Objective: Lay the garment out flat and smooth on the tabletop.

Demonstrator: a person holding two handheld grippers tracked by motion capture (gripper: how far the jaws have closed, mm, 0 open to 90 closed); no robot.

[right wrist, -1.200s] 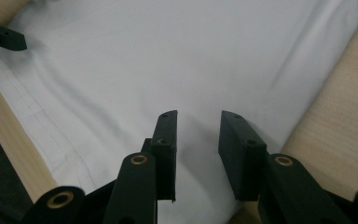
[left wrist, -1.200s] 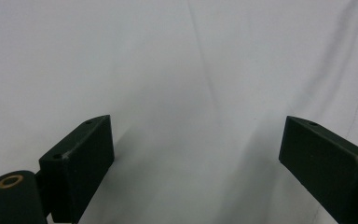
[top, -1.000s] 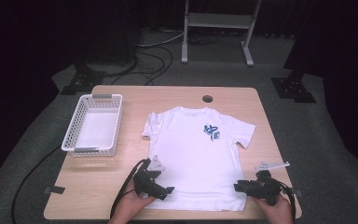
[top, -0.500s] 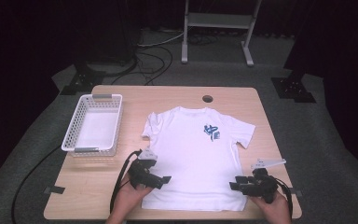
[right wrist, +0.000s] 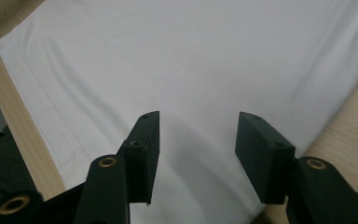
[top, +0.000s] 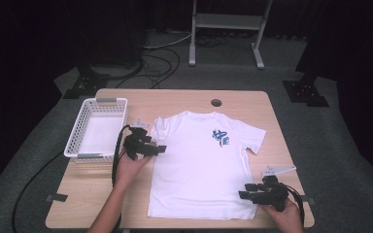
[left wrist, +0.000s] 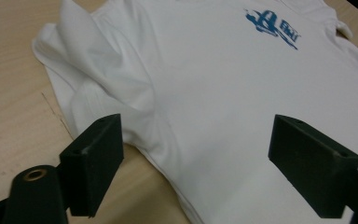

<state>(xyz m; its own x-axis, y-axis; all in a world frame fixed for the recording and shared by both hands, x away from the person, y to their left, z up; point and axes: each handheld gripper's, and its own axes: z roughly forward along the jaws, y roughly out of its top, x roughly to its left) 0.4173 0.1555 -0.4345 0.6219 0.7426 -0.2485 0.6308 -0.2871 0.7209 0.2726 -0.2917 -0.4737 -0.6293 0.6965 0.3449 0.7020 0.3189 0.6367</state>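
Because the white T-shirt [top: 201, 165] is soft and limp, both wide-open grippers, left gripper [top: 148, 146] and right gripper [top: 252, 194], should pinch its doubled hems near the tabletop's front edge.

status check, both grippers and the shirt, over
Left gripper open at the rumpled sleeve. Right gripper open over the bottom hem. White t-shirt flat, unheld. Basket off to the side, nothing blocking.

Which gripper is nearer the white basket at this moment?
Left. The left gripper hovers just beside the white basket's near right corner, at the T-shirt's sleeve. The right gripper sits at the shirt's bottom hem, far across the table.
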